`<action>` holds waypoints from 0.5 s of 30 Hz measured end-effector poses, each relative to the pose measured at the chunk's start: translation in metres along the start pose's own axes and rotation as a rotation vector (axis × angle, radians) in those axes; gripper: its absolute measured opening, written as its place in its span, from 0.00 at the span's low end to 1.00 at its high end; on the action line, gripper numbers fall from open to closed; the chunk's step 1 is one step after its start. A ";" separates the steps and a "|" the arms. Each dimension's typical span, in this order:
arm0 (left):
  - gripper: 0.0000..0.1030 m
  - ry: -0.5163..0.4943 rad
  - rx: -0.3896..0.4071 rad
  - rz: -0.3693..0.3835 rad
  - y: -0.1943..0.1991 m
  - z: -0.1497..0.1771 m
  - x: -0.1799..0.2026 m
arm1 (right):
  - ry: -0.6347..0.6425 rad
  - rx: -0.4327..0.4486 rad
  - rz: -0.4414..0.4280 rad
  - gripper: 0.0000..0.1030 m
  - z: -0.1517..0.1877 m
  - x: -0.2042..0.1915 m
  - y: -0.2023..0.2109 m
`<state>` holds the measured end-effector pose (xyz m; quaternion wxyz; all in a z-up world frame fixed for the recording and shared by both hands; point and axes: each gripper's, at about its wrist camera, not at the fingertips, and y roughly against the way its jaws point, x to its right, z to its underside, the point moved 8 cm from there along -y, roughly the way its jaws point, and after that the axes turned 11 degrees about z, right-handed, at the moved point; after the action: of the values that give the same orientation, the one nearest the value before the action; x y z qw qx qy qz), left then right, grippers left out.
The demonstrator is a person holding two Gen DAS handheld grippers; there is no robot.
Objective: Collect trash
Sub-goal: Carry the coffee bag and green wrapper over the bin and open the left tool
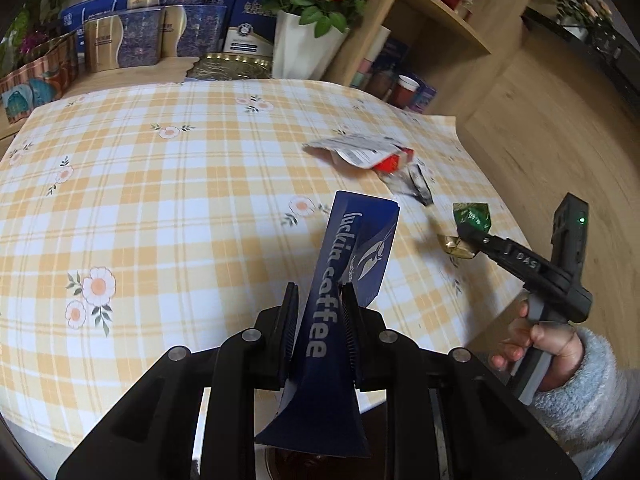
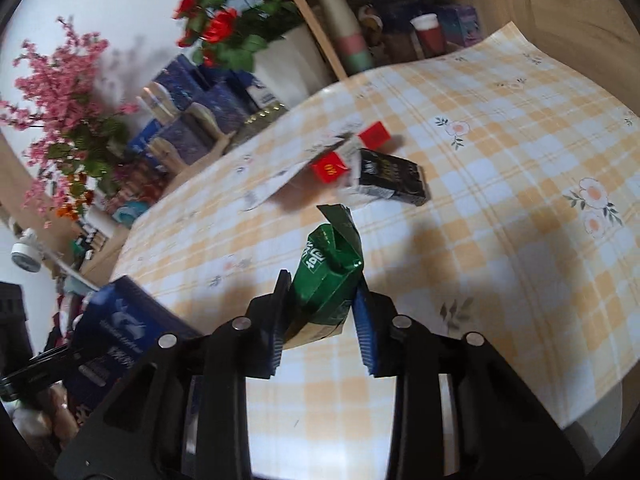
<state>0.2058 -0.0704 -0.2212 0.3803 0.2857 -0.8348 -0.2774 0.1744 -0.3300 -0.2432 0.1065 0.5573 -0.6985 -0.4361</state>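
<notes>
My left gripper (image 1: 319,304) is shut on a dark blue Luckin Coffee paper bag (image 1: 348,264) and holds it above the checked tablecloth (image 1: 160,208). My right gripper (image 2: 320,292) is shut on a crumpled green wrapper (image 2: 326,276); from the left wrist view it (image 1: 466,232) shows at the right with the green wrapper (image 1: 472,218) above the table's right edge. A red and white fast-food carton with a receipt (image 1: 364,154) and a black packet (image 1: 418,186) lie on the cloth. The right wrist view shows the red carton (image 2: 340,160) and the black packet (image 2: 390,176) ahead.
A white vase of red roses (image 1: 304,52) and several blue and gold boxes (image 1: 160,36) stand at the table's back. A wooden shelf with cups (image 1: 404,80) is at the back right. The blue bag also shows at the left in the right wrist view (image 2: 116,328).
</notes>
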 end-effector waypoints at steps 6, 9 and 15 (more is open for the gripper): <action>0.21 -0.040 -0.015 0.034 0.021 0.023 0.025 | 0.020 0.019 -0.047 0.32 0.021 -0.007 0.045; 0.21 -0.075 -0.025 0.051 0.033 0.040 0.042 | 0.033 0.022 -0.067 0.32 0.034 -0.009 0.065; 0.21 -0.143 -0.068 0.077 0.043 0.087 0.069 | 0.088 0.036 -0.077 0.32 0.065 -0.010 0.098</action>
<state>0.0875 -0.0674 -0.2070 0.3396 0.2200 -0.8601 -0.3106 0.0690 -0.2895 -0.2073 0.1101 0.6041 -0.6789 -0.4025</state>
